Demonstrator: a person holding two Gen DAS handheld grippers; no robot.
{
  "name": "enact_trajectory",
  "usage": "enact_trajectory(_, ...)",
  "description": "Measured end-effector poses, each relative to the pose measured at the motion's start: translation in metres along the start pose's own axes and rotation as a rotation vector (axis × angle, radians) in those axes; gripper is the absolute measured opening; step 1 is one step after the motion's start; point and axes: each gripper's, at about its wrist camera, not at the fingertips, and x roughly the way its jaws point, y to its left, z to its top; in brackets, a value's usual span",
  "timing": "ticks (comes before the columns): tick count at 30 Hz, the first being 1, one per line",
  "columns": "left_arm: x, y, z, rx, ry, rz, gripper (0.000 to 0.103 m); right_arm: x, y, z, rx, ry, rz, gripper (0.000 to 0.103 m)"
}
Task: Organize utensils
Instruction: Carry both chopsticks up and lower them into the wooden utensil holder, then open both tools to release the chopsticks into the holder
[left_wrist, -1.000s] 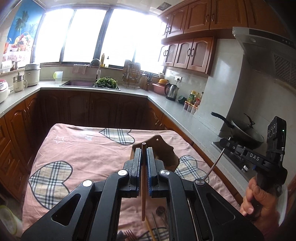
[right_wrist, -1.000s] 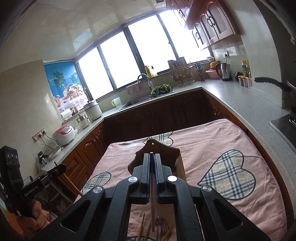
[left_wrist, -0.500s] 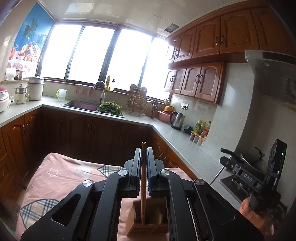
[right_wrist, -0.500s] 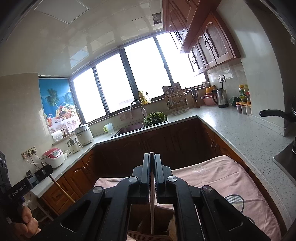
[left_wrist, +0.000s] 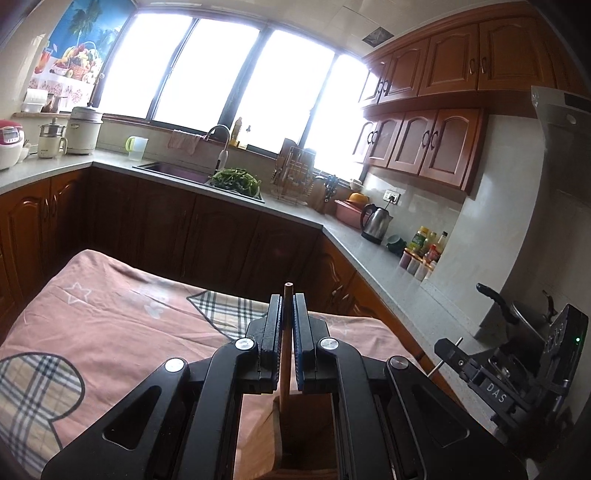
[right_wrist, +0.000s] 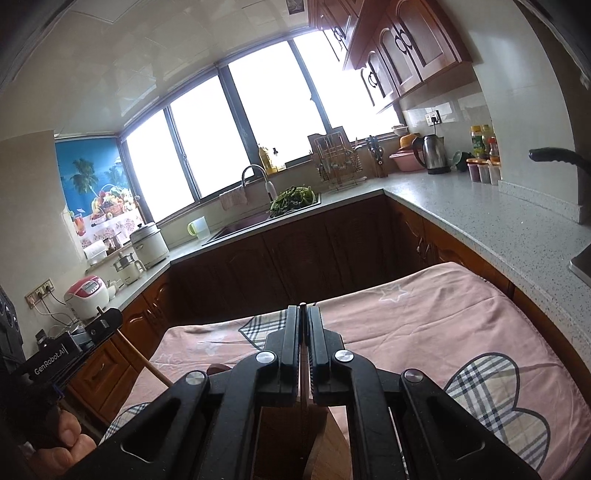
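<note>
My left gripper (left_wrist: 287, 299) is shut on a brown wooden chopstick (left_wrist: 285, 354) that stands upright, its lower end inside a wooden utensil holder (left_wrist: 306, 435) below the jaws. My right gripper (right_wrist: 303, 310) is shut on a thin metal utensil handle (right_wrist: 303, 373), which drops into the same wooden holder (right_wrist: 295, 439). The right gripper also shows at the right of the left wrist view (left_wrist: 448, 347), and the left gripper at the left of the right wrist view (right_wrist: 107, 321) with the chopstick (right_wrist: 147, 365). The utensil's lower end is hidden.
The holder stands on a table with a pink cloth (left_wrist: 122, 325) with plaid hearts. Behind it run wooden cabinets and a grey counter (right_wrist: 480, 218) with a sink (left_wrist: 177, 171), a kettle (left_wrist: 376, 223), spice bottles and a wok (left_wrist: 517, 310) at the right.
Both grippers first tilted up, then levelled slightly, still shut on their utensils. The holder moved from ahead of the jaws to directly beneath them, with the utensil ends now inside it.
</note>
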Motion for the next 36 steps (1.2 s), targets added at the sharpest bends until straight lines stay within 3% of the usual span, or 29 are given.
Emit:
enact_trajectory(5,0.011,0.002,-0.013,0.014,0.045,0.012,0.005,-0.001,-0.005,-0.004,0.015,-0.002,-0.008,0.004)
enact_trajectory(19,0.012,0.001,-0.014,0.029,0.075,0.034,0.006,0.004,-0.018,-0.001,0.053,0.055,-0.017,0.01)
enact_trajectory(20,0.012,0.001,-0.014,0.03,0.079,0.031,0.009,0.005,-0.018,-0.002,0.058,0.06,-0.015,0.01)
enact_trajectory(22,0.01,0.0,-0.012,0.029,0.087,0.039,0.032,0.005,-0.018,-0.003,0.067,0.074,-0.009,0.013)
enact_trajectory(23,0.007,0.0,-0.011,0.026,0.082,0.043,0.055,0.005,-0.019,-0.003,0.073,0.081,-0.004,0.022)
enact_trajectory(24,0.003,0.001,-0.011,0.023,0.069,0.047,0.064,0.003,-0.019,-0.003,0.08,0.084,0.002,0.042)
enact_trajectory(26,-0.005,0.001,-0.009,0.024,0.064,0.045,0.064,-0.003,-0.02,-0.003,0.092,0.071,0.013,0.057)
enact_trajectory(28,-0.015,0.003,-0.008,0.023,0.07,0.039,0.067,-0.013,-0.019,-0.003,0.098,0.053,0.014,0.059)
enact_trajectory(30,-0.028,0.006,-0.009,0.022,0.067,0.048,0.076,-0.023,-0.021,-0.003,0.12,0.046,0.027,0.067)
enact_trajectory(36,-0.072,0.018,-0.02,0.009,0.089,0.08,0.083,-0.068,-0.025,-0.01,0.147,0.014,0.049,0.085)
